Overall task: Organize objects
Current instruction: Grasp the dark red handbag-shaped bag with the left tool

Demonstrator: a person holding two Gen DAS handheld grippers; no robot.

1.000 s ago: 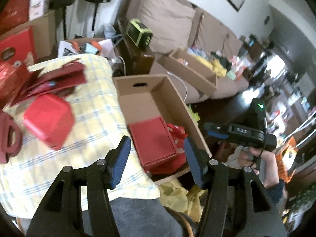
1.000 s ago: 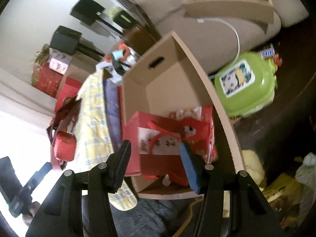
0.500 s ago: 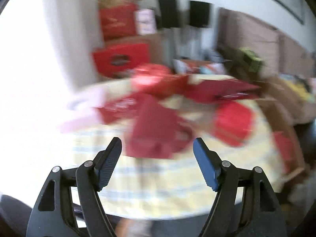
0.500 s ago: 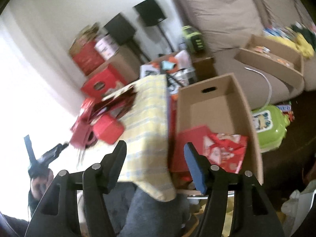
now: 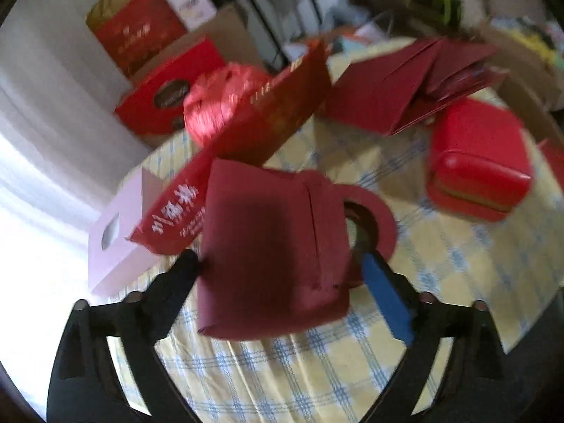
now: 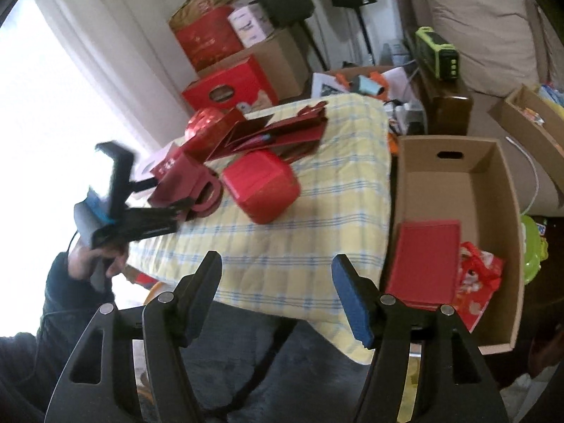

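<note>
A dark red gift box with a round handle (image 5: 271,246) lies on the yellow checked tablecloth (image 5: 317,370). My left gripper (image 5: 282,268) is open, its fingers on either side of this box; it also shows in the right wrist view (image 6: 183,208). A bright red box (image 5: 479,162) sits to the right, flat dark red folded boxes (image 5: 405,88) behind. My right gripper (image 6: 278,282) is open and empty above the table's near edge. The cardboard box (image 6: 493,190) on the right holds a red flat box (image 6: 426,261) and a red bag (image 6: 476,282).
A pale pink box (image 5: 116,243) and a red lettered bag (image 5: 176,211) lie at the table's left. A red ball of ribbon (image 5: 218,98) is behind. Red cartons (image 6: 225,88) stand by the wall. A sofa (image 6: 476,17) is at the back right.
My left gripper has swung from the cardboard box to the table and come down around the dark red handled box. My right gripper has pulled back from the cardboard box toward the table.
</note>
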